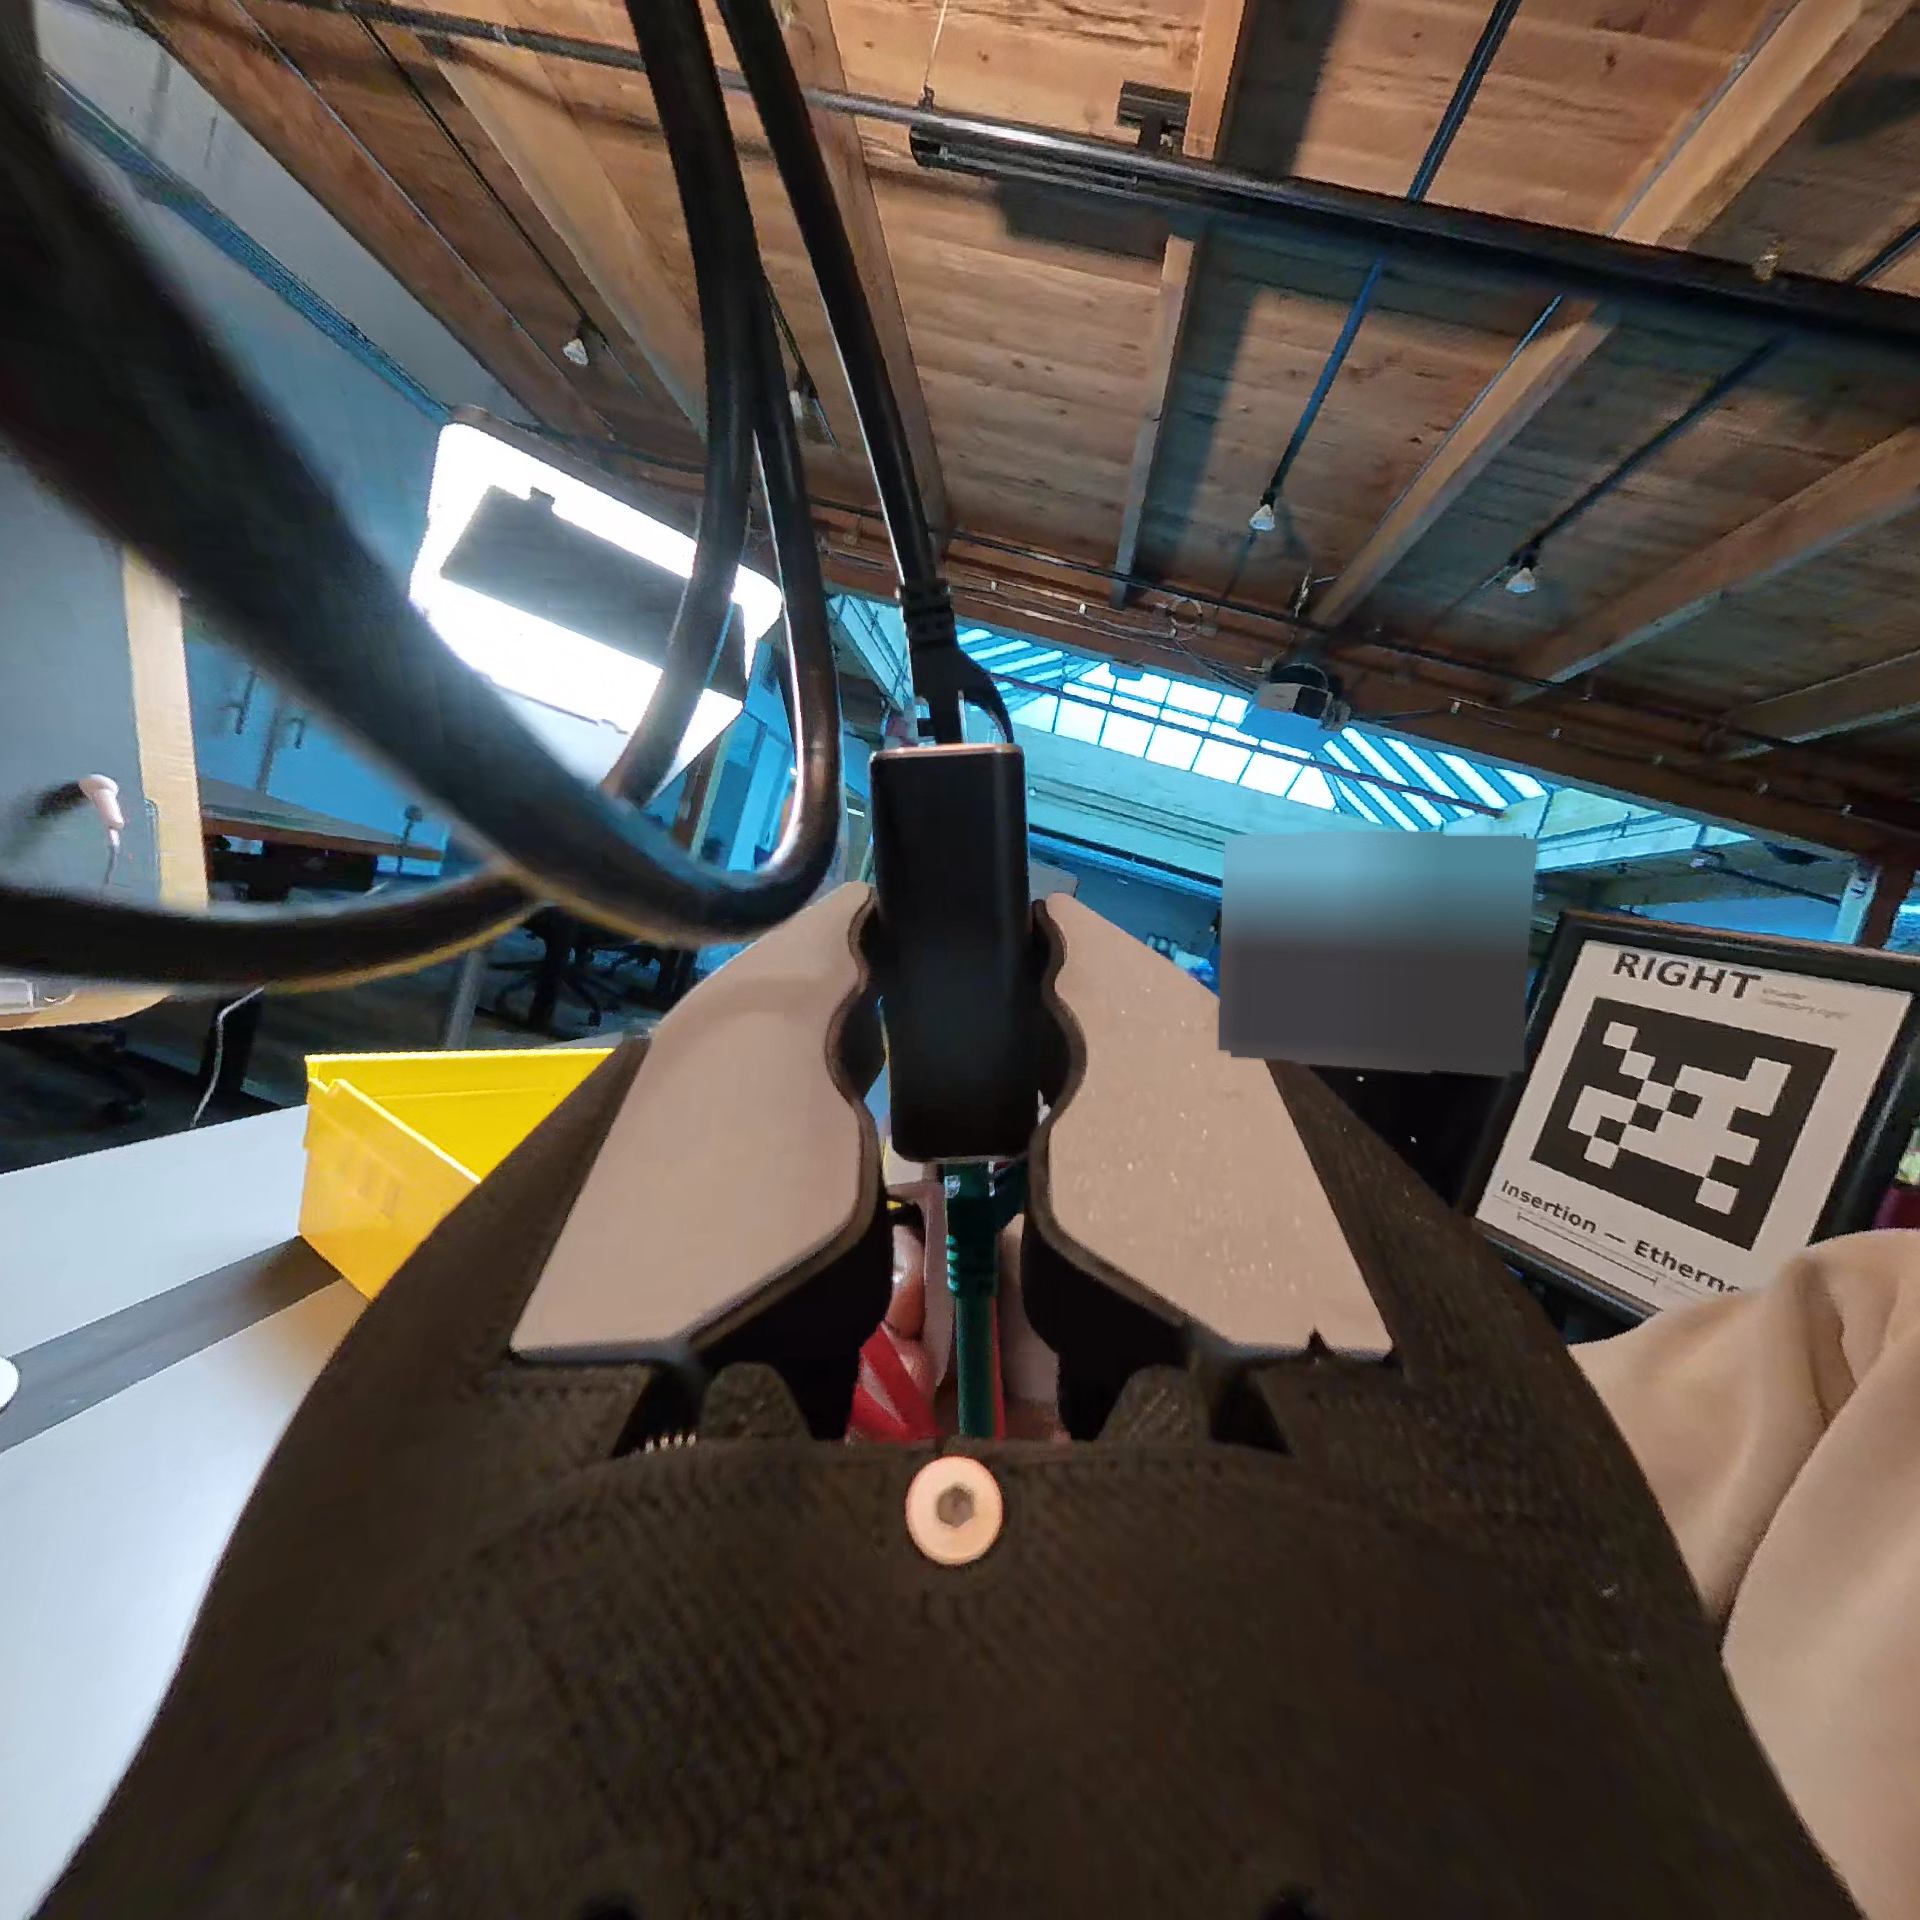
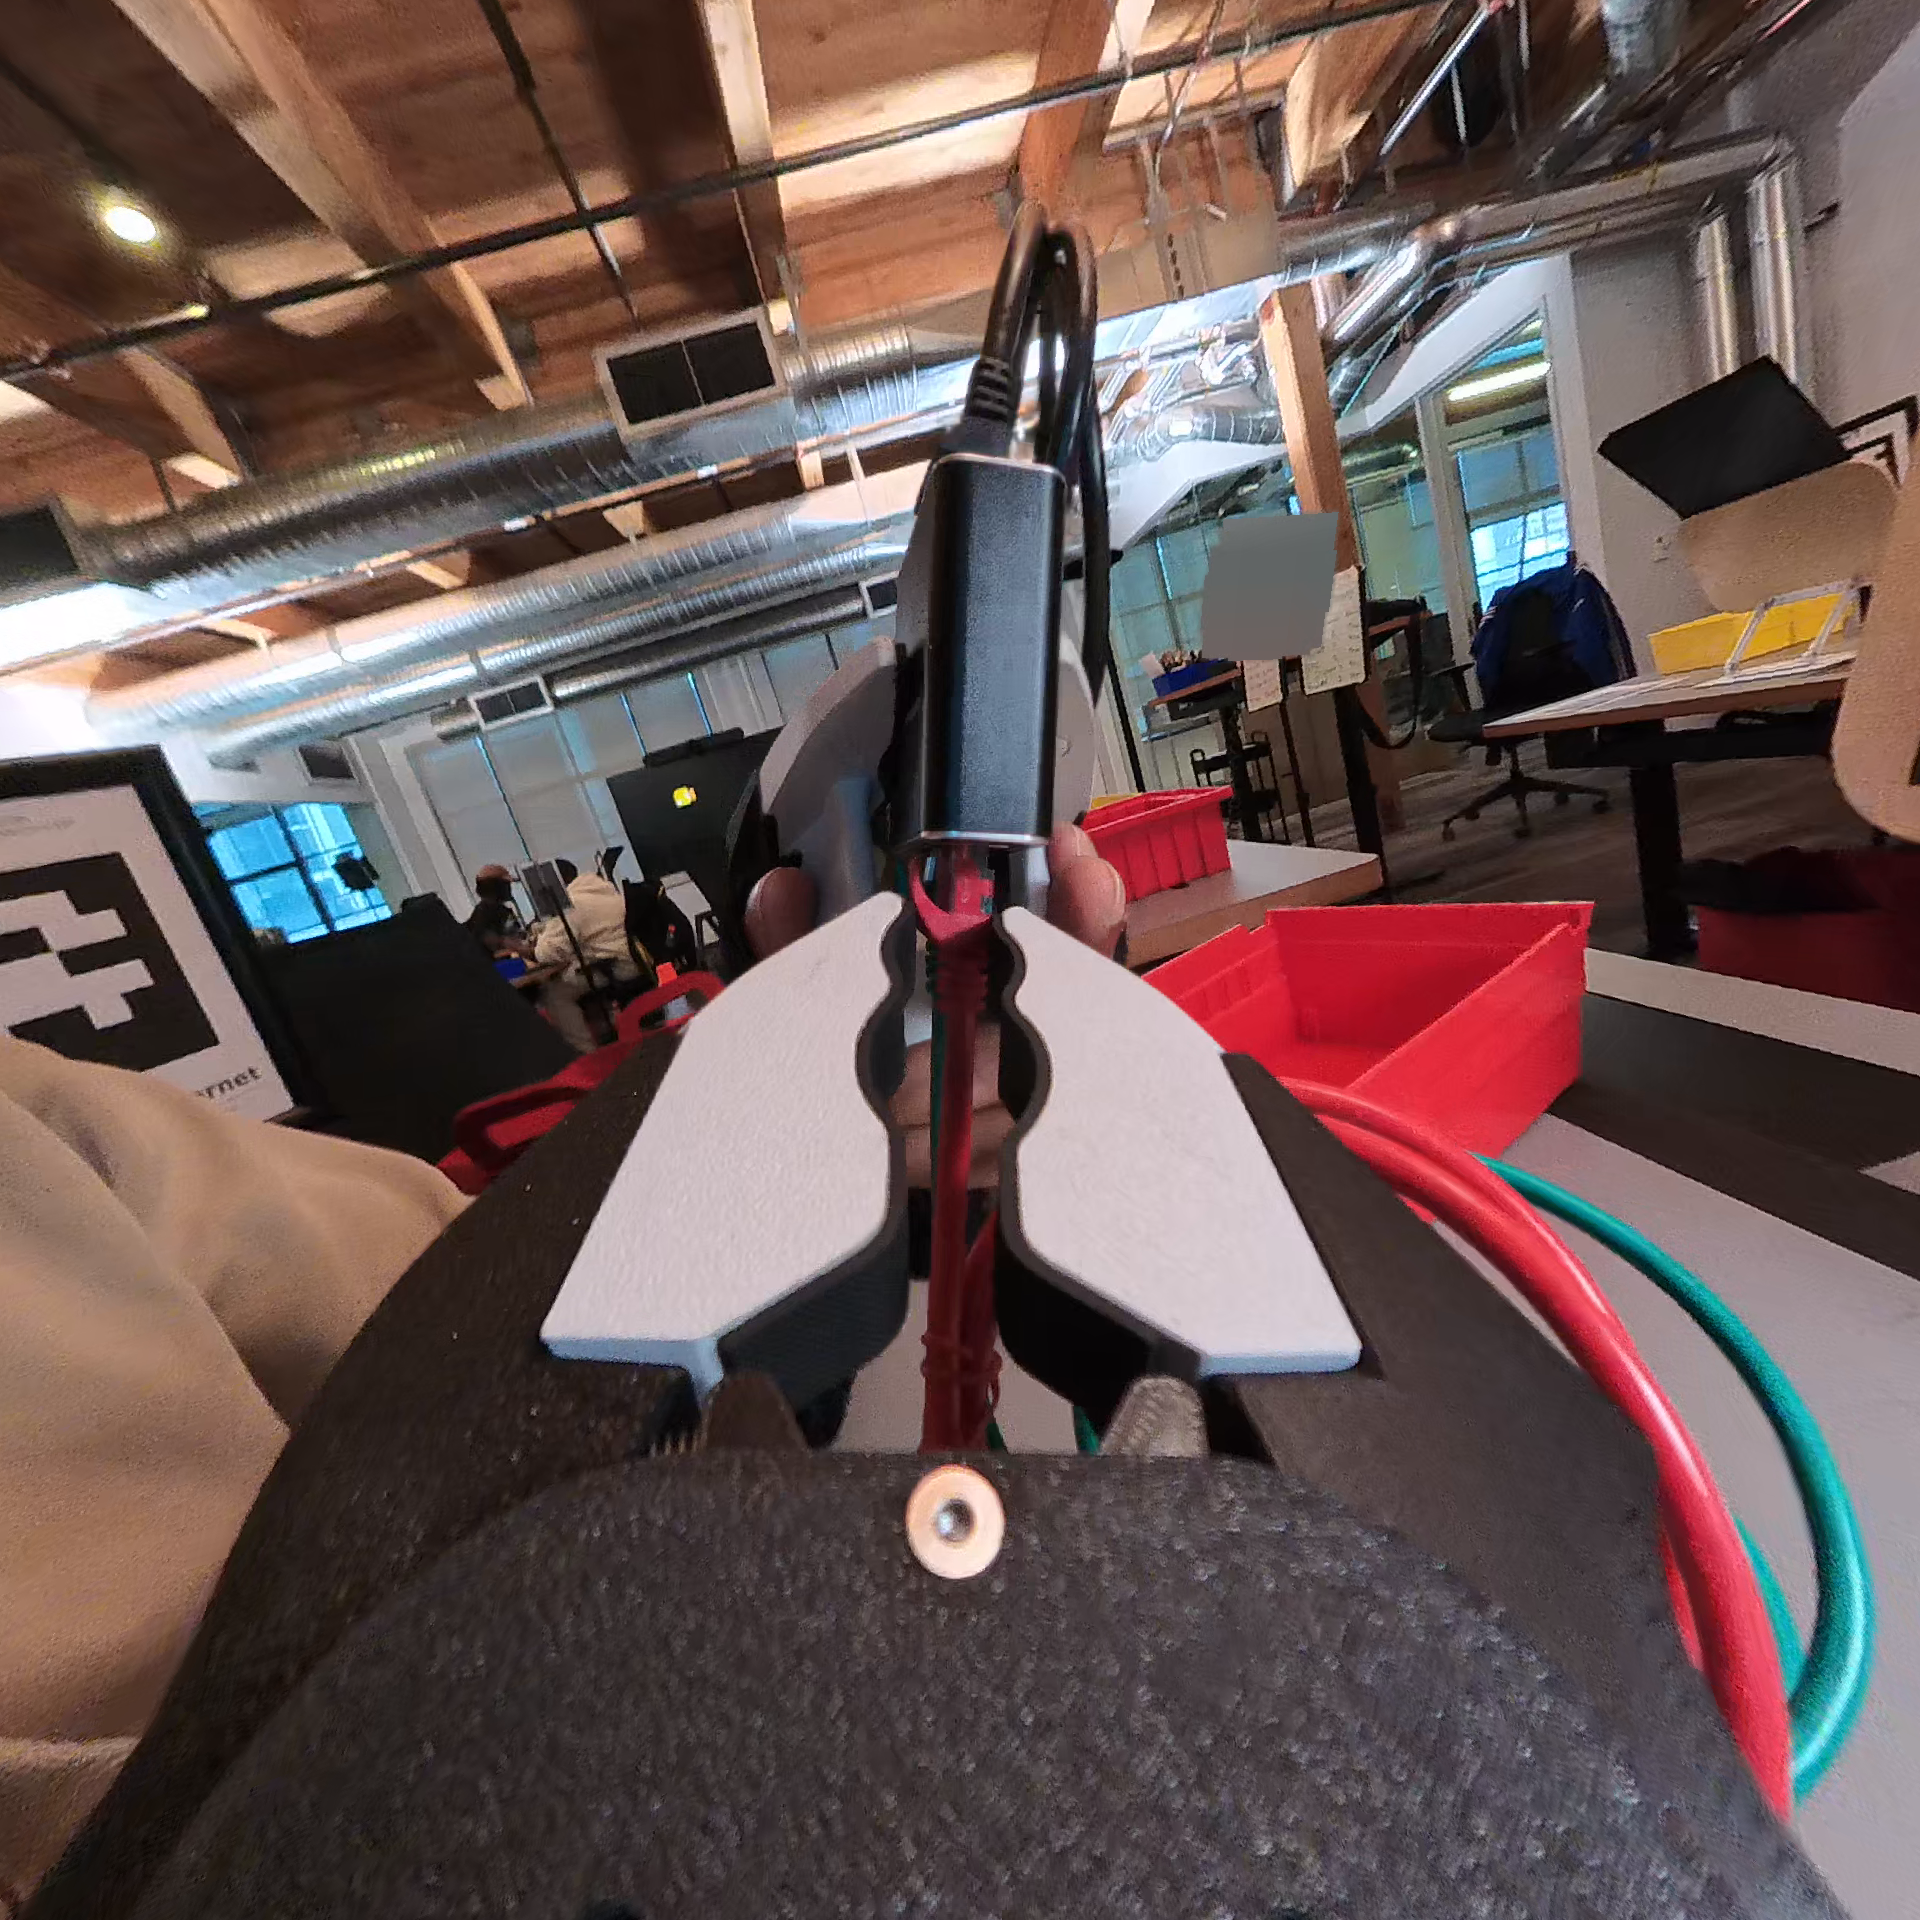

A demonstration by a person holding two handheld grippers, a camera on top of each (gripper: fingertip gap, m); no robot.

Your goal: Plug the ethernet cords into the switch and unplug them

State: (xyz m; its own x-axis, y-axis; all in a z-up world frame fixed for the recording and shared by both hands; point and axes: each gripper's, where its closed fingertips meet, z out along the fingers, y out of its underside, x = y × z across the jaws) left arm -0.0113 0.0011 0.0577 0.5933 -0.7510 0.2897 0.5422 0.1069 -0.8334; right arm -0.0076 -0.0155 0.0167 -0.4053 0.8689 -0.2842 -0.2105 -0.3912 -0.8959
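The left gripper (image 1: 954, 971) is pressed together on a small black switch (image 1: 954, 956), which is held upright between the grey pads, raised well above the table. A green cord (image 1: 975, 1299) is seated in the switch's near end, and a black lead (image 1: 821, 312) leaves its far end and loops away to the left.

In the right wrist view, the right gripper (image 2: 958, 961) is closed on the boot of a red cord (image 2: 961, 1039), just below the near end of the switch (image 2: 982, 644), where the red plug appears to be seated. The red and green cords are looped together at the near right.

Beyond, a red bin (image 2: 1455, 997) lies on the table (image 2: 1714, 1309) at the right, and a yellow bin (image 1: 384, 1153) at the left.

If the red plug is pulled with its latch unpressed, the switch could be dragged out of the left pads. A skewed pull could bend the latch.
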